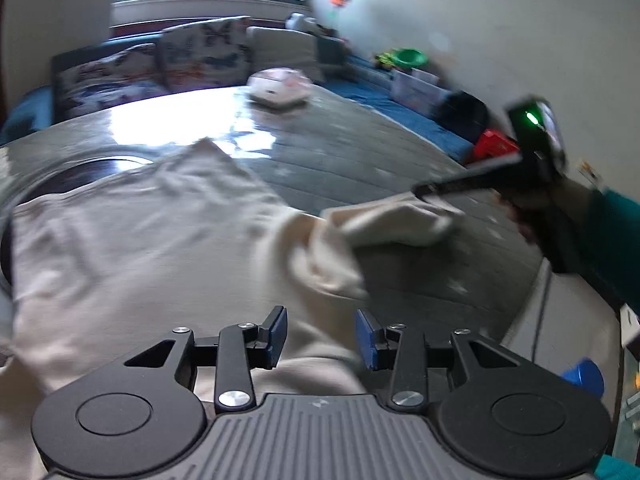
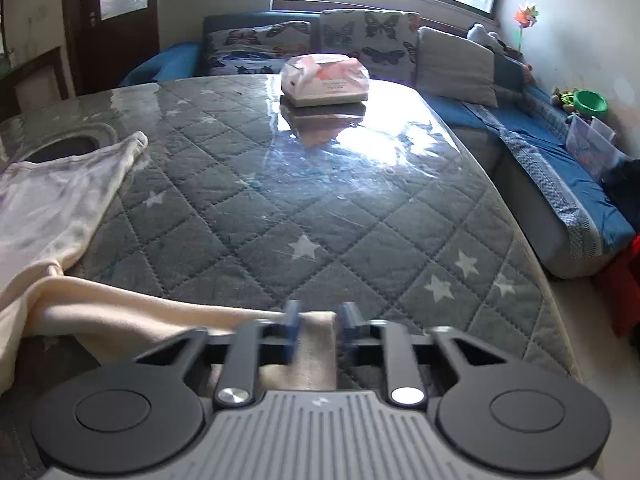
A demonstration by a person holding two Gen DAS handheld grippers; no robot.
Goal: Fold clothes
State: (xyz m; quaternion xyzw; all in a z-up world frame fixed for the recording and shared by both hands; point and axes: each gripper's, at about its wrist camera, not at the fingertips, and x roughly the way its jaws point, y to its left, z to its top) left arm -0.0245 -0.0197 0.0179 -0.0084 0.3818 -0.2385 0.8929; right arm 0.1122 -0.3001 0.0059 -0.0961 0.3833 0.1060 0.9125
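Table (image 2: 320, 208), quilted grey with white stars under a glossy clear cover, fills both views. Cream shirt (image 1: 132, 248) lies flat on its left side: soft, light, floppy, best taken at cuff or hem. Tissue pack (image 2: 324, 80) sits far off. Left claw (image 1: 321, 338) hovers spread above the hem. Right claw (image 2: 319, 330) pinches the sleeve (image 1: 396, 222) end.

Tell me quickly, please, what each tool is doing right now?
Left tool: open, holding nothing, above the cream shirt.
Right tool: fingers apart around the shirt's sleeve; whether it grips cannot be told.
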